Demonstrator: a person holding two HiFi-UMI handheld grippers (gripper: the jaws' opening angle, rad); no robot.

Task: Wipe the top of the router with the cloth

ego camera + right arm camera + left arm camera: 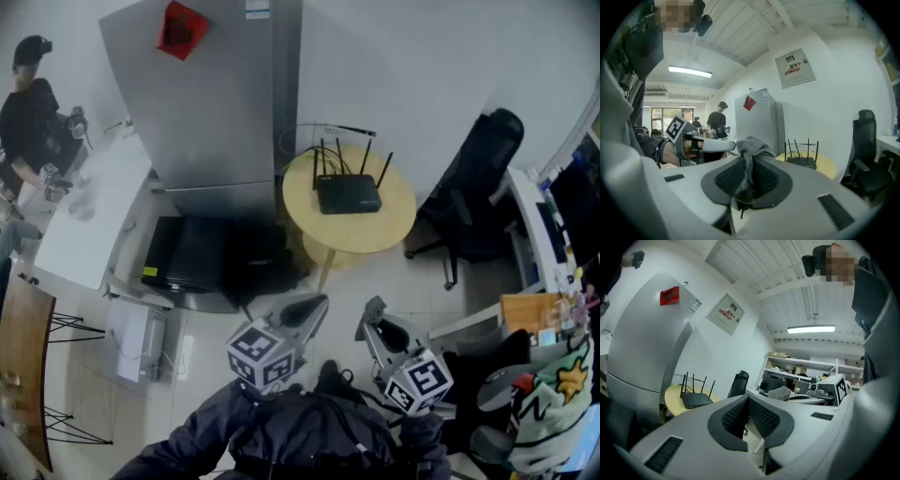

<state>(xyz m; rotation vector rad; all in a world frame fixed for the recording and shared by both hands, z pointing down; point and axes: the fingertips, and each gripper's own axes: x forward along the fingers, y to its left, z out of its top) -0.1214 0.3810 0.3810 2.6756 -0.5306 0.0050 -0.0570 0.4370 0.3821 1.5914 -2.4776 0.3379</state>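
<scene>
The black router (347, 193) with several upright antennas sits on a round yellow table (375, 234), well ahead of both grippers. It also shows small and distant in the left gripper view as the router (696, 399), and in the right gripper view as the router (802, 161). My right gripper (375, 309) is shut on a grey cloth (751, 150), which bunches up above the pads and hangs between them. My left gripper (314, 302) is held beside it, jaws together with nothing between them (747, 401). Both are held low, close to my body.
A tall silver refrigerator (225, 103) stands left of the table, with a black cabinet (197, 253) at its foot. A black office chair (478, 178) and a cluttered desk (534, 225) are on the right. A person (33, 112) stands by a white counter (89, 216) at far left.
</scene>
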